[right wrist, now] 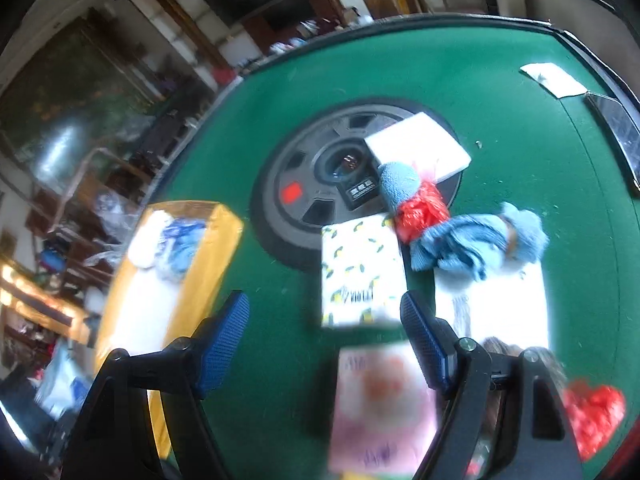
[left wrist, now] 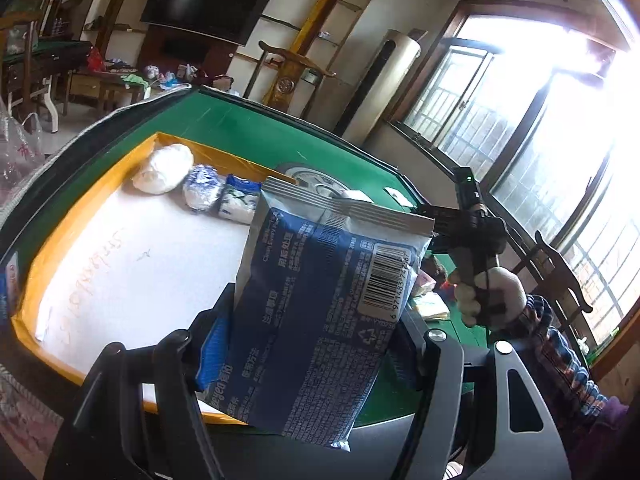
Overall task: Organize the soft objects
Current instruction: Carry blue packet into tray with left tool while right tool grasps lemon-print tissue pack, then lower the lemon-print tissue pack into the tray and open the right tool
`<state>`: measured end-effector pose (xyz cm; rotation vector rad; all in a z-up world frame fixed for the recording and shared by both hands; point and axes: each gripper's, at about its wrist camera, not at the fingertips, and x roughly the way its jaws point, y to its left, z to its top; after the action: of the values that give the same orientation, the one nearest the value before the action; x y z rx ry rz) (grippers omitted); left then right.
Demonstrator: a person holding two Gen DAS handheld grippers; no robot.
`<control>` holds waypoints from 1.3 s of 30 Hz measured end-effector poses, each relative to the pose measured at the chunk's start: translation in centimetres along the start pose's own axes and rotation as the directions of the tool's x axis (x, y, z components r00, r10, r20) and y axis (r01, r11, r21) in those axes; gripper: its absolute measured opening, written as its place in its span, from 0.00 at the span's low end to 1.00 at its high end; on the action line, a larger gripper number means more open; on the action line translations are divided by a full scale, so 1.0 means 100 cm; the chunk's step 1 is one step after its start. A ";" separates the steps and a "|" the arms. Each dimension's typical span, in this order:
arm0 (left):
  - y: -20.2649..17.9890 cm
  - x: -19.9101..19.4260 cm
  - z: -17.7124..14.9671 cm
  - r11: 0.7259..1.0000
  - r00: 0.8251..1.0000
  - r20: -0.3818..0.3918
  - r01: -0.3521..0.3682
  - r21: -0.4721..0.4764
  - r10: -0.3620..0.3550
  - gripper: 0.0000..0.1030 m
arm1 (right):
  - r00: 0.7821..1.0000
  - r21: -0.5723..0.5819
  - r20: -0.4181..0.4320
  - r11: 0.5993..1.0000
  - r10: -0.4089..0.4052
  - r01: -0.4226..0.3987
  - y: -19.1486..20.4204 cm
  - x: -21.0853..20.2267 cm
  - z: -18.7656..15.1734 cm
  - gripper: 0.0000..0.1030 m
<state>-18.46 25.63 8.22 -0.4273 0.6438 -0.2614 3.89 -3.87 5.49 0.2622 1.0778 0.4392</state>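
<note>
A blue-and-white plastic pack of wipes [left wrist: 320, 300] is gripped between the blue pads of the left gripper [left wrist: 308, 348] and is held above the near edge of the yellow-walled cardboard box [left wrist: 86, 196]. Inside this box, three white soft bundles [left wrist: 200, 186] are seen along the far wall. The right gripper [right wrist: 324, 344] is held partly open and empty over the green felt table [right wrist: 500, 92], above a yellow-patterned tissue pack [right wrist: 360, 272].
</note>
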 end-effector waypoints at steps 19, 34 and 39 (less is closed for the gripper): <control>0.102 0.070 0.062 0.939 0.935 -0.239 -0.304 -0.163 0.261 0.65 | 0.992 -0.098 0.036 0.987 -0.122 0.125 0.043 -0.011 -0.008 0.44; 0.122 0.030 0.065 0.932 0.970 -0.147 -0.227 -0.282 0.192 0.71 | 0.990 -0.306 -0.115 0.945 0.082 -0.114 0.189 0.044 -0.036 0.45; 0.102 -0.032 0.043 0.940 0.978 0.001 -0.202 -0.276 0.210 0.73 | 0.984 -0.358 -0.176 0.932 -0.002 -0.062 0.227 0.094 -0.048 0.45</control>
<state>-17.14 37.08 8.27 -0.6243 0.6917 0.0364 -1.56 20.56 5.24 -0.0901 1.1399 0.6888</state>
